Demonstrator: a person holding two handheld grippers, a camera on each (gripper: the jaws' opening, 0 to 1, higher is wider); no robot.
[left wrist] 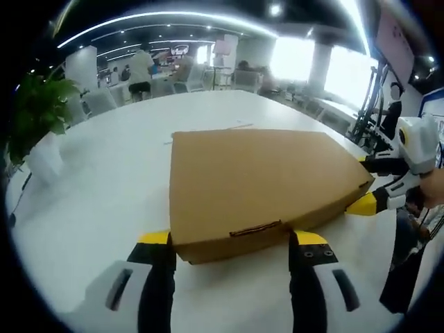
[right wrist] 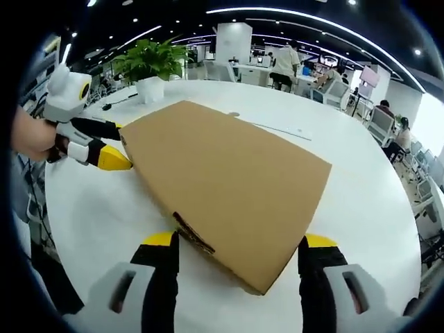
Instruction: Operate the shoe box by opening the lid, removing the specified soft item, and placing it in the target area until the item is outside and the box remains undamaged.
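A closed brown cardboard shoe box [left wrist: 257, 180] lies flat on the white table [left wrist: 125, 173] with its lid on. My left gripper [left wrist: 232, 239] is open, and its yellow-tipped jaws stand either side of the box's near end with a small gap on each side. My right gripper [left wrist: 374, 187] enters from the right, with its jaws at the box's right corner. In the right gripper view, the box [right wrist: 222, 173] reaches in between the open jaws of my right gripper [right wrist: 239, 241]. The left gripper [right wrist: 97, 146], held by a hand [right wrist: 28, 139], sits at the box's left corner.
A potted plant [left wrist: 38, 104] in a white pot stands on the table's left side; the same plant [right wrist: 149, 62] is beyond the box in the right gripper view. Chairs, desks and people fill the room behind. The table edge [right wrist: 388, 277] curves close on the right.
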